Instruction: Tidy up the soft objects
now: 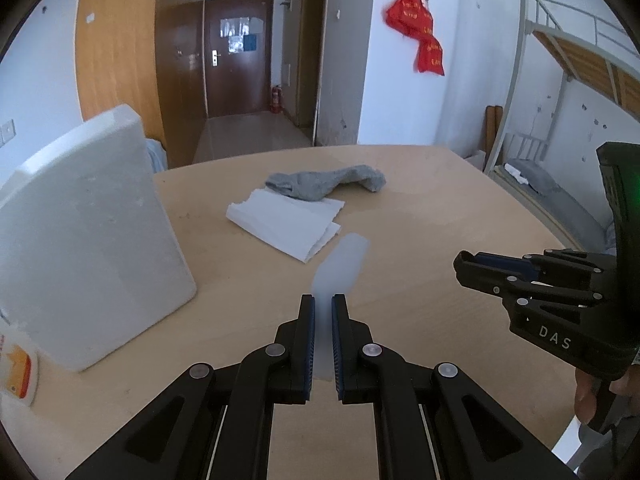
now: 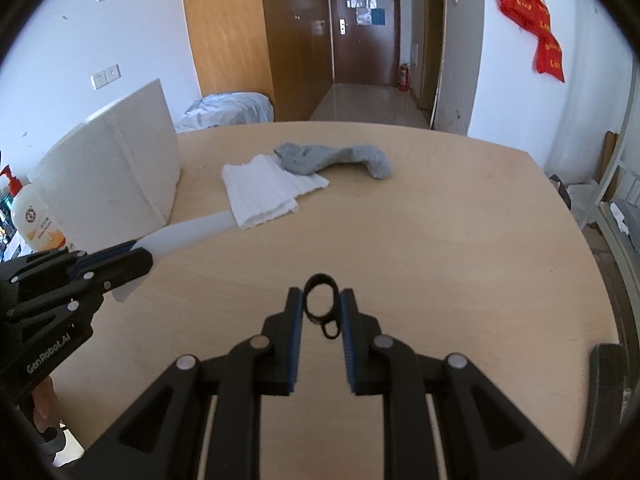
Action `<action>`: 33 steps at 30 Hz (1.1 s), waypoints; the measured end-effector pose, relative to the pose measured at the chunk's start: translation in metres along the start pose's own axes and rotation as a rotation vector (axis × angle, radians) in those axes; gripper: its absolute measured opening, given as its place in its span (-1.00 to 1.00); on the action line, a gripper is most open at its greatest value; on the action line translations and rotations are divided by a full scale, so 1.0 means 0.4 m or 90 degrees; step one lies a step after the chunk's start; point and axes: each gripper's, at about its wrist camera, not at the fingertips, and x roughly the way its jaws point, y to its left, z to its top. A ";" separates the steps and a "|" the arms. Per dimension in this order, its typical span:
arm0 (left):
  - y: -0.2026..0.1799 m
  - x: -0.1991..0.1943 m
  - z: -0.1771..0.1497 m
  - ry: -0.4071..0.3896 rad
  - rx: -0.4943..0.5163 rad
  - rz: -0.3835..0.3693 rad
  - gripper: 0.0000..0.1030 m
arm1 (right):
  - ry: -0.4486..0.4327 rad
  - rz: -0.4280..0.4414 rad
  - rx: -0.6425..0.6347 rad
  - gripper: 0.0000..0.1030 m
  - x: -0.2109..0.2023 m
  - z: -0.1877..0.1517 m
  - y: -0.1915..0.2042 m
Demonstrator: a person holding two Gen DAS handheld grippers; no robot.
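Note:
A grey sock lies on a folded white cloth in the middle of the wooden table. My left gripper is shut on a translucent white strip that points toward the cloth. My right gripper is shut on a black hair tie and holds it above the near part of the table.
A white foam box stands at the table's left. An orange-labelled bottle is behind it. A metal bunk bed is off to the right, a doorway straight behind.

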 end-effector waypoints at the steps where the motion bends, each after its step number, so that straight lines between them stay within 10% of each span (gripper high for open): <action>1: 0.001 -0.005 -0.001 -0.001 0.000 0.000 -0.84 | -0.001 0.001 0.000 -0.58 -0.003 0.000 0.002; 33: 0.118 -0.306 0.008 -0.138 -0.080 0.133 -0.83 | -0.115 0.085 -0.107 -0.58 -0.151 0.105 0.238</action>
